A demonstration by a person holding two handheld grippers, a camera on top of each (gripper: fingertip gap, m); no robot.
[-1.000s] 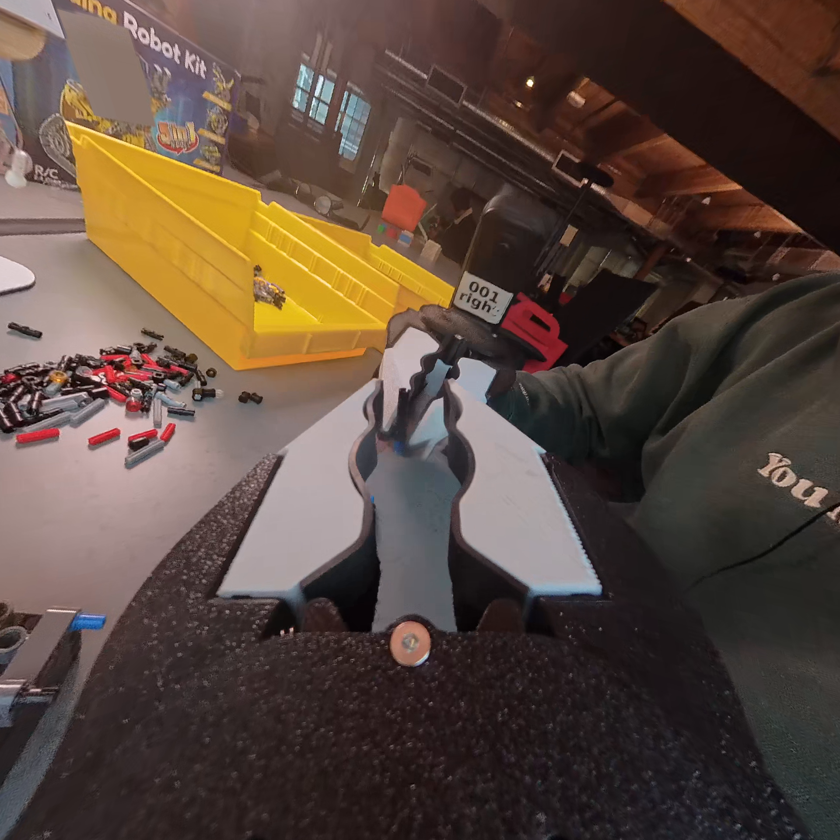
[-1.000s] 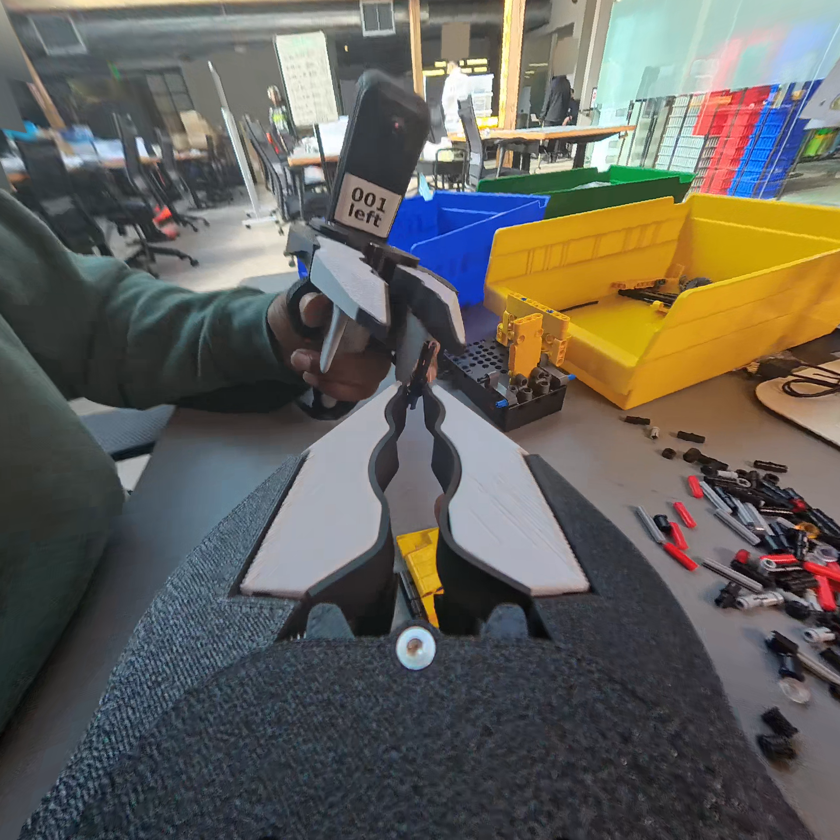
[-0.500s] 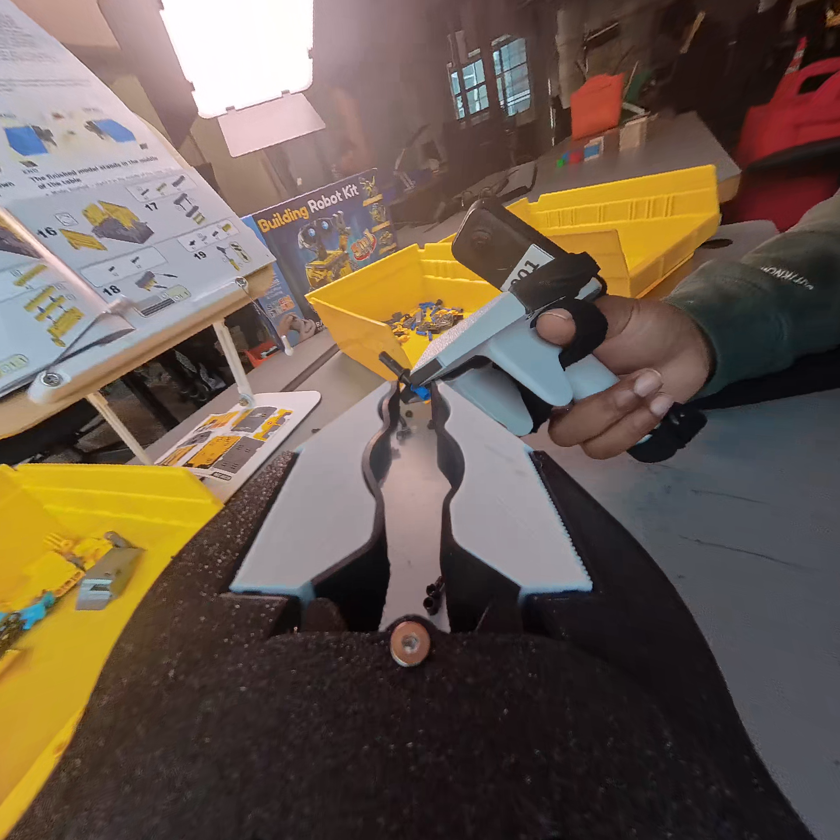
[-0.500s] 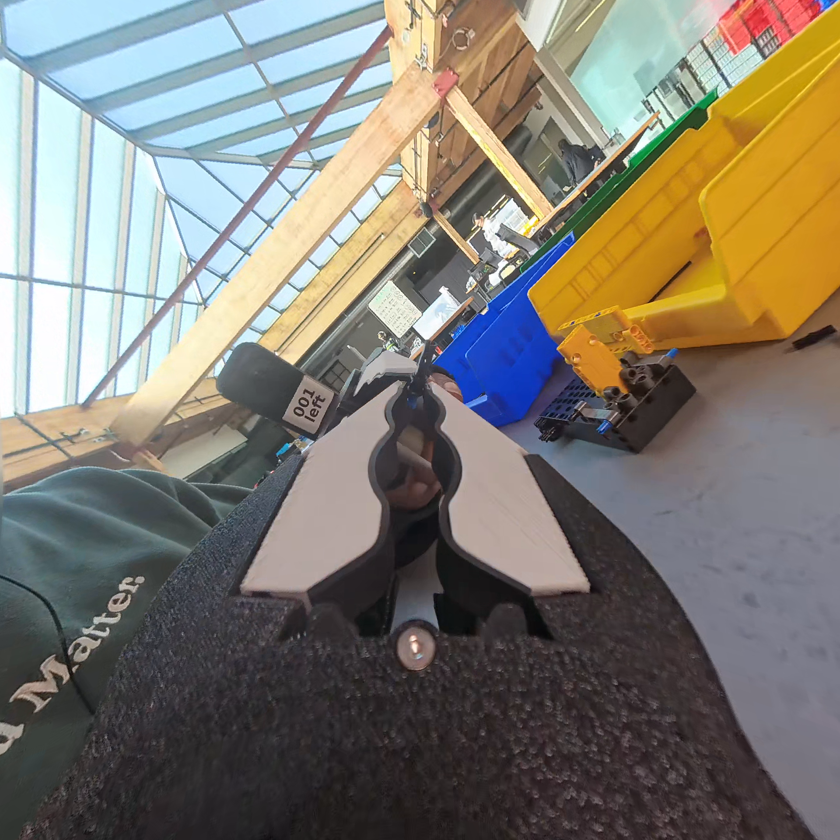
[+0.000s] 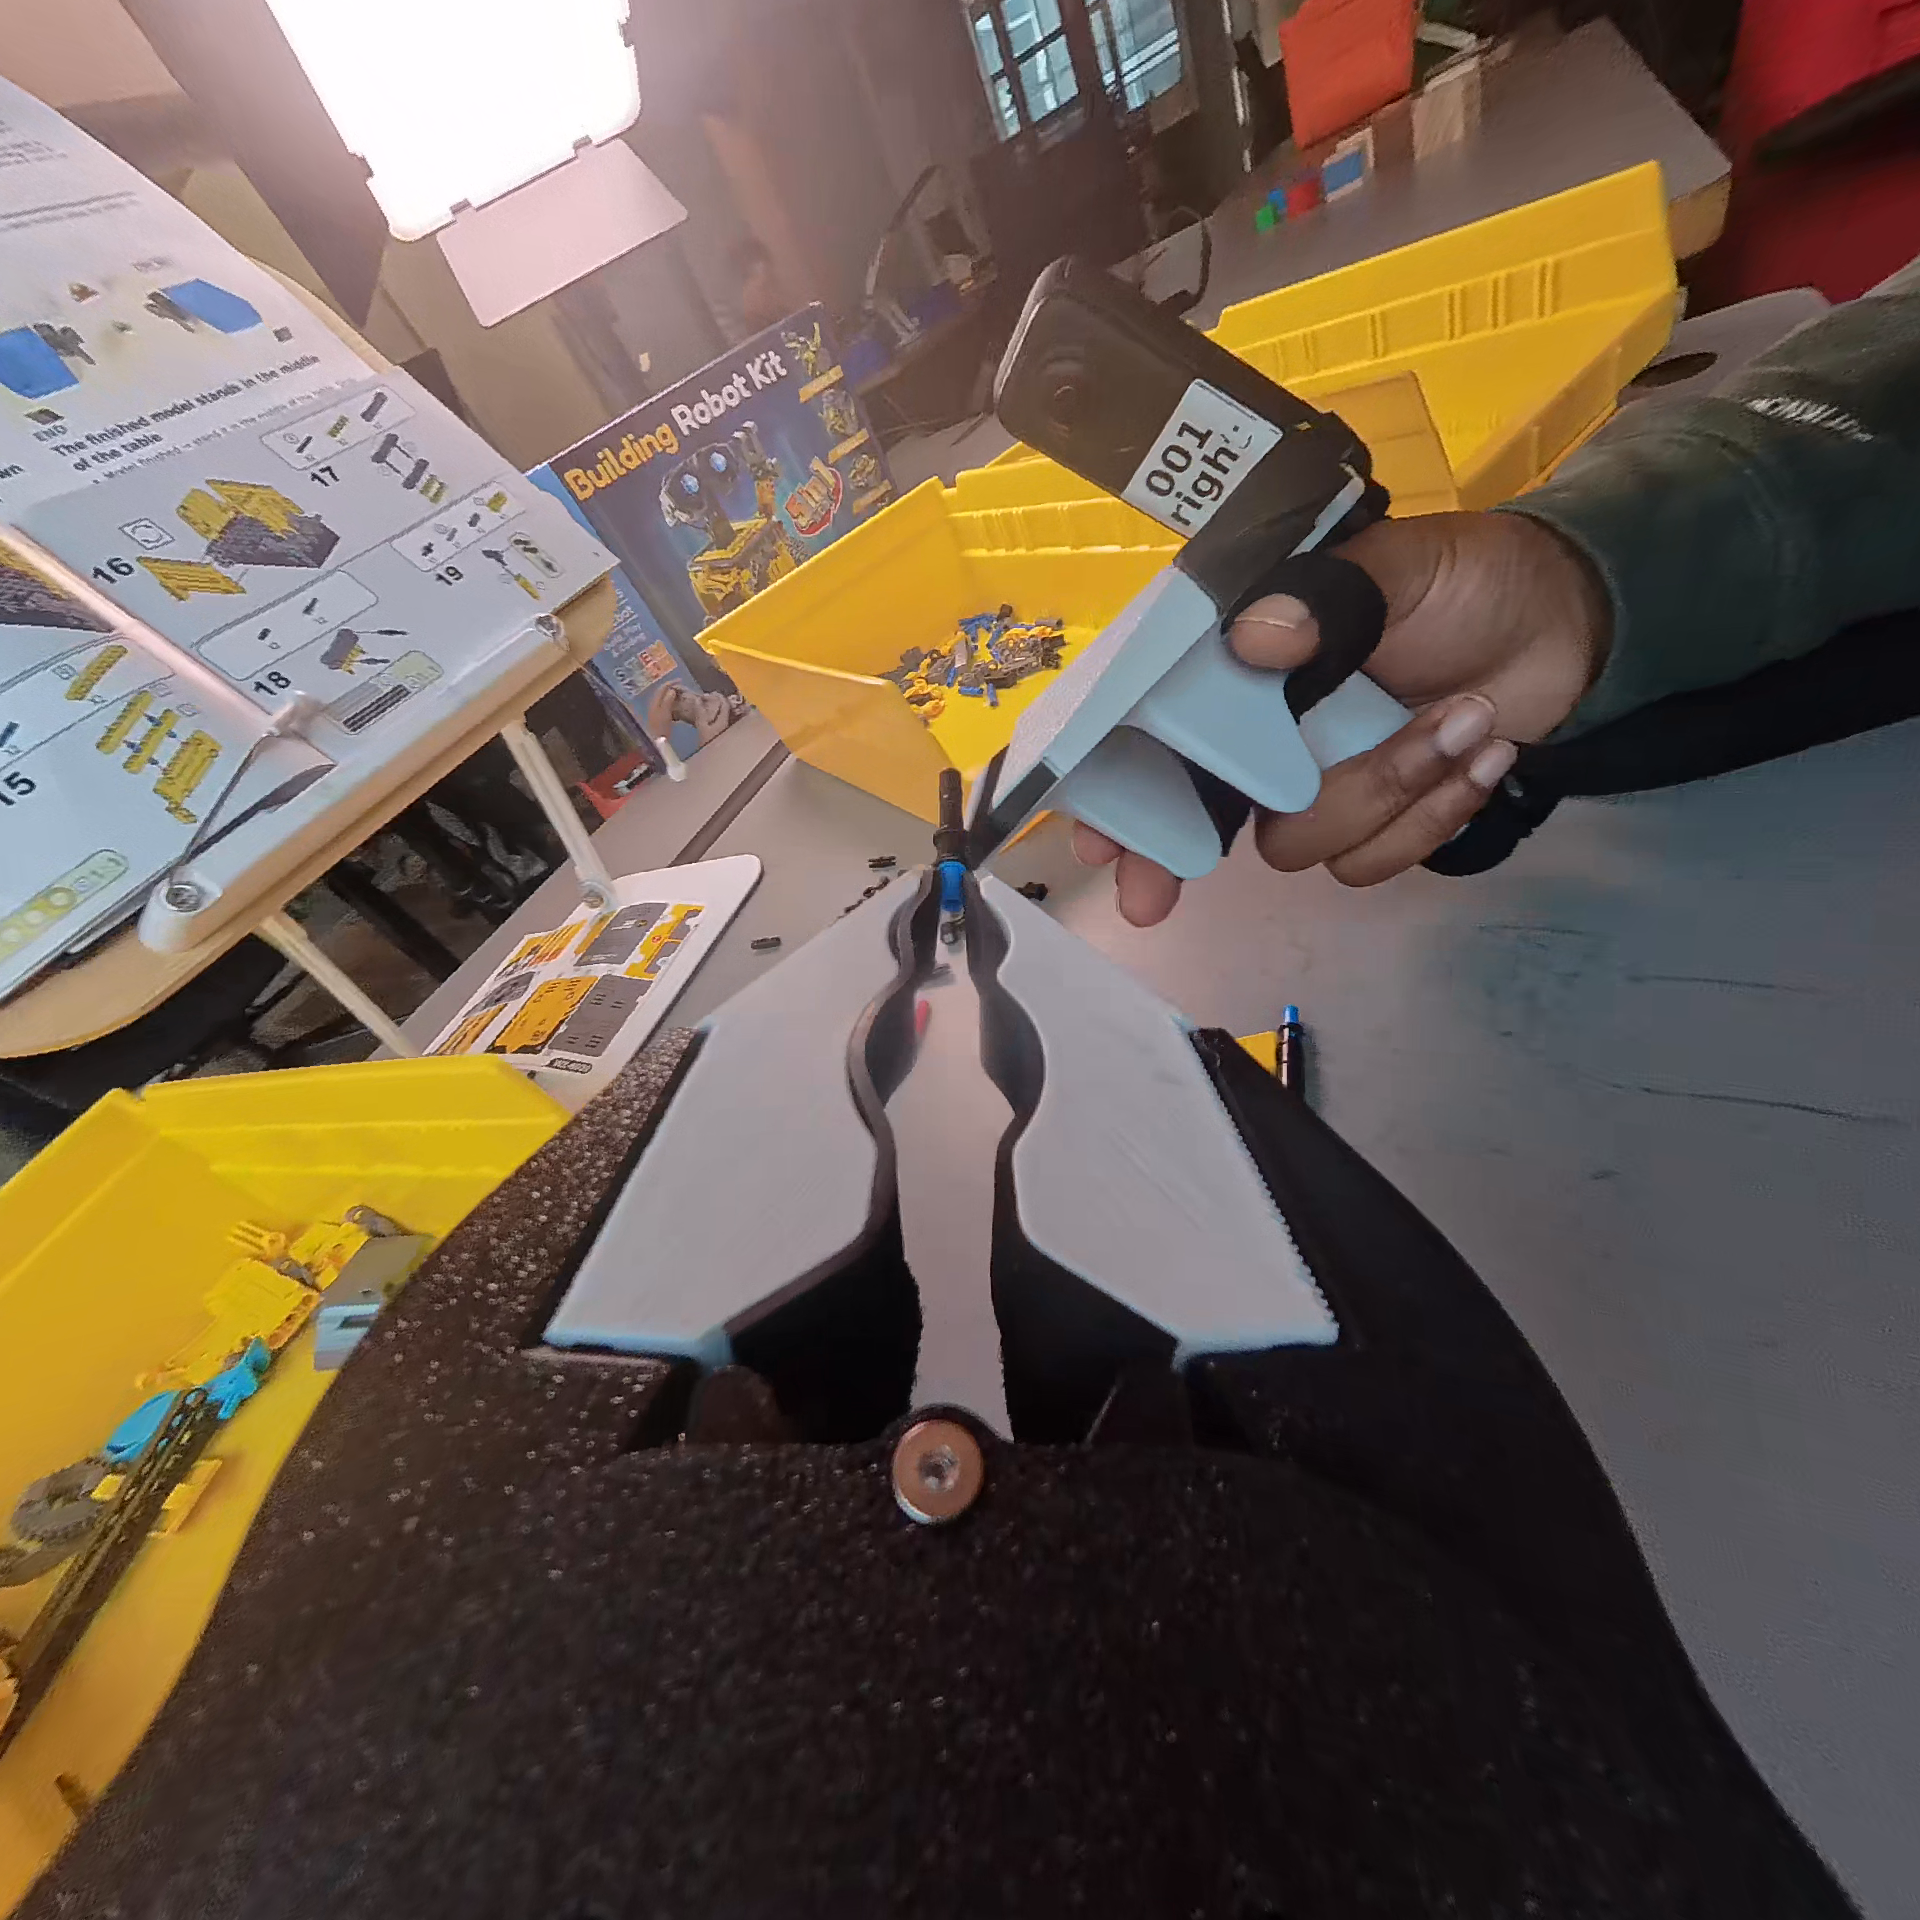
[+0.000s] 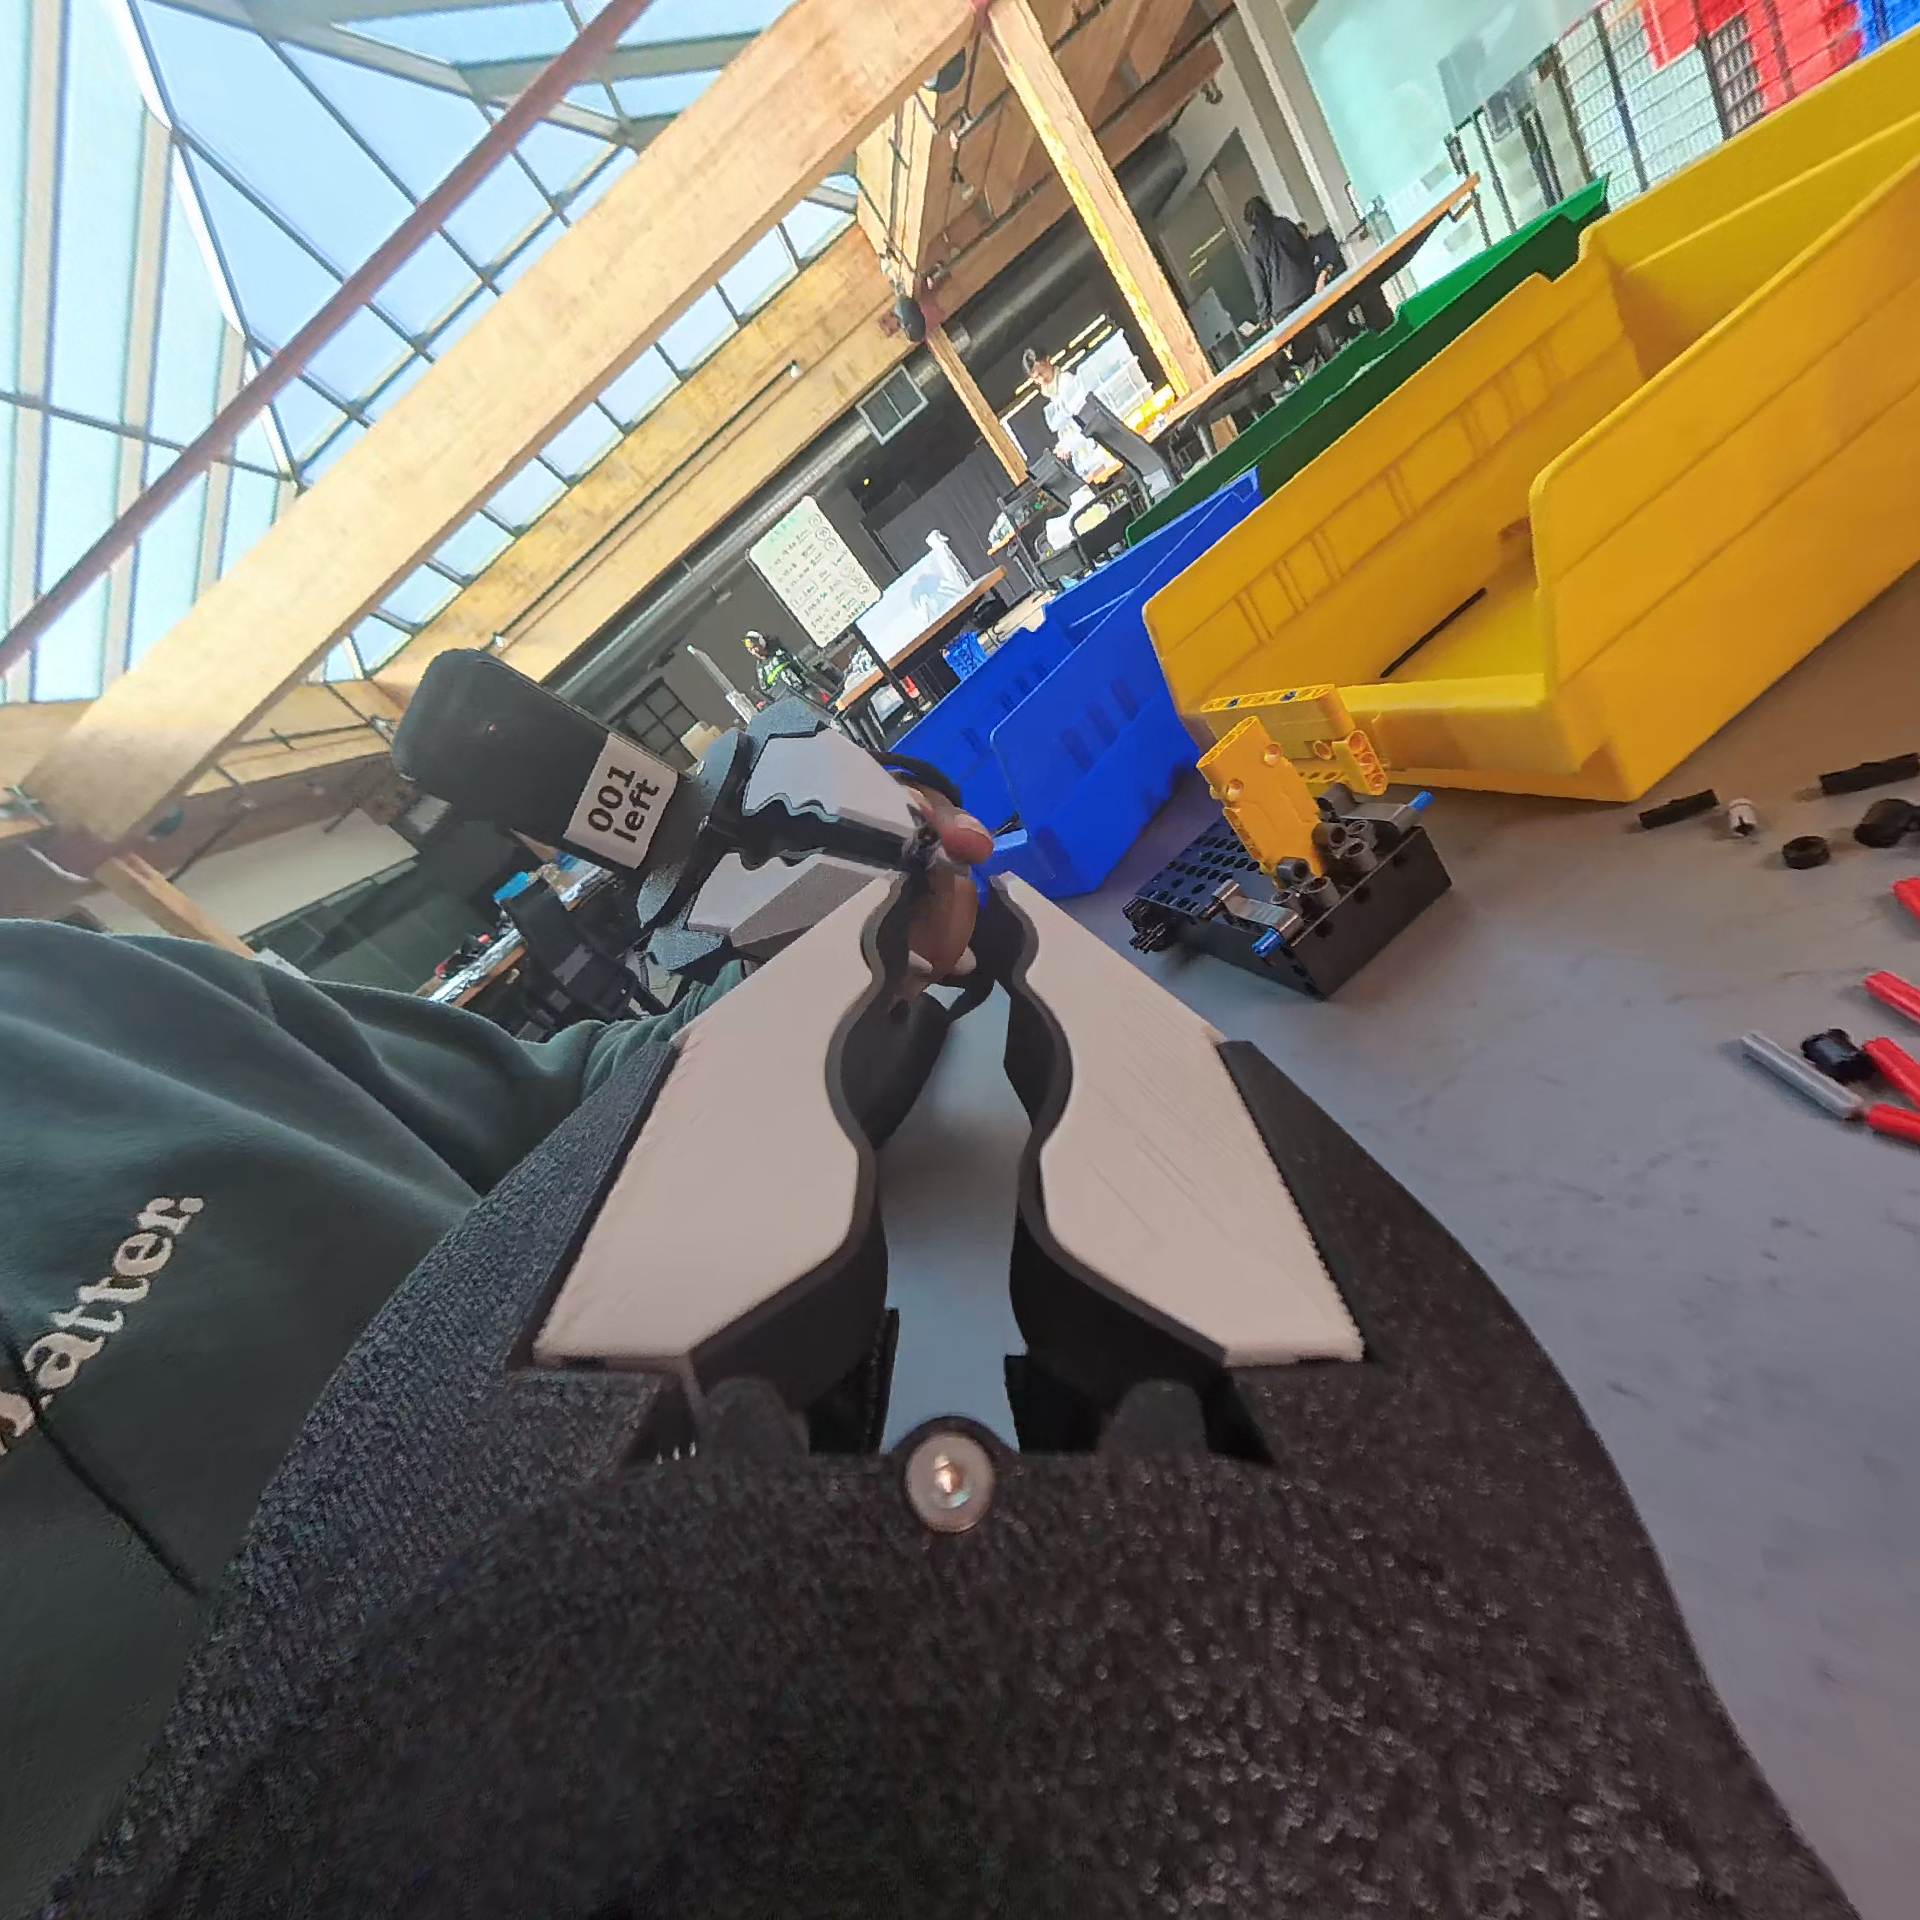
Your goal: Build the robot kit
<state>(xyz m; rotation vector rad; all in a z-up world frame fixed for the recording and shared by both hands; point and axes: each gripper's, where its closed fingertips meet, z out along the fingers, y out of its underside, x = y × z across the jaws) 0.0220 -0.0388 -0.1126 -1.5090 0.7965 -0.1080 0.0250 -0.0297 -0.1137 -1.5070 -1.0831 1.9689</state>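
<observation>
Left wrist view shows my left gripper [image 5: 948,902] clamped on a small blue-and-black pin [image 5: 948,868]. My right gripper [image 5: 982,821] pinches the pin's black end above the grey table [image 5: 1558,1091].

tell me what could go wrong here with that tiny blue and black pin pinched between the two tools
1. The left tool grips the blue and black pin only at its very tips, so a twist from the right tool could pop it loose.
2. Held above the grey table, a dropped pin could roll among the loose pieces and be hard to find.
3. The partly built black and yellow model sits close by; a slip might knock it.
</observation>
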